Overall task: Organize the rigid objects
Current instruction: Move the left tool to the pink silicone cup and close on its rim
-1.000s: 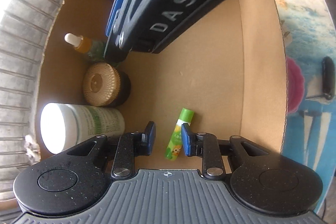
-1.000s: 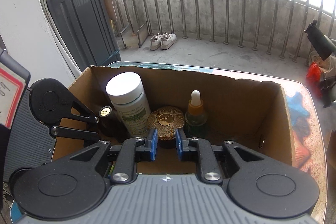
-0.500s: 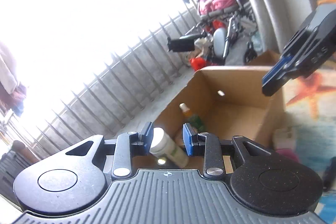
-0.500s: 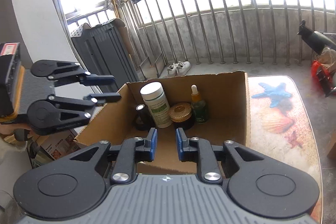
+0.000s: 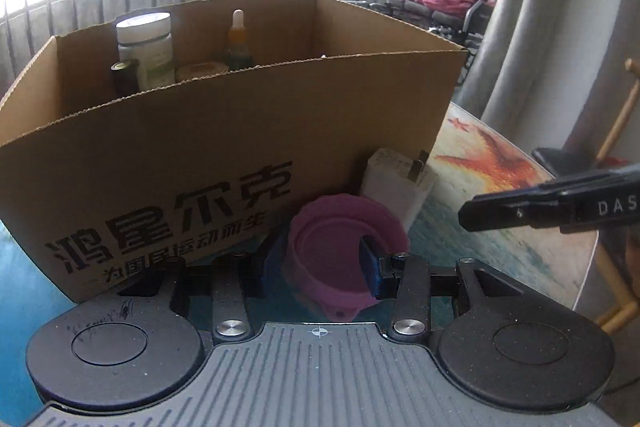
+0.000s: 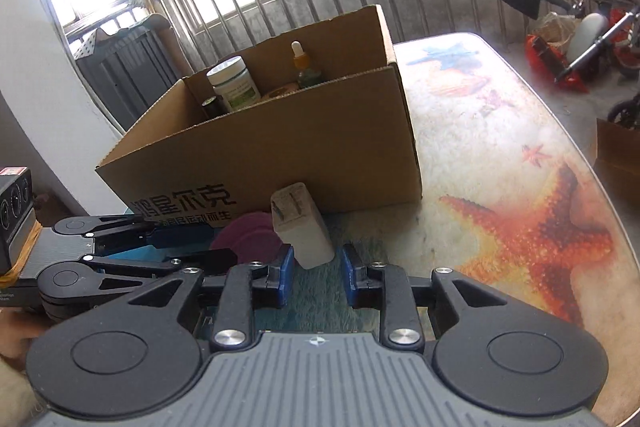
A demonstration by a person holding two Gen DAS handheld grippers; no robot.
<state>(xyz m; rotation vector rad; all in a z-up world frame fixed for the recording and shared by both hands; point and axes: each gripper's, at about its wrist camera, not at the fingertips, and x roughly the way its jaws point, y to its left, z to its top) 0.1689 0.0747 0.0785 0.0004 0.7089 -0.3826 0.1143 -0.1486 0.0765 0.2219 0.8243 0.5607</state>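
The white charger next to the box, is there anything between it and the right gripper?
Nothing visible. The right gripper, jaws opening, faces the white charger across bare table. The pink lid lies to the charger's left, under the left gripper. The box wall behind still has to be cleared.

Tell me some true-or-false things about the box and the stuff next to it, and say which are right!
1. The pink lid lies on the table outside the cardboard box. True.
2. The white charger plug is inside the box. False: it stands on the table in front of the box.
3. The dropper bottle stands in the box. True.
4. The right tool is squeezing the plug. False: its jaws are opening and no pad touches the plug.
5. The box is empty. False: it also holds a white-capped bottle.
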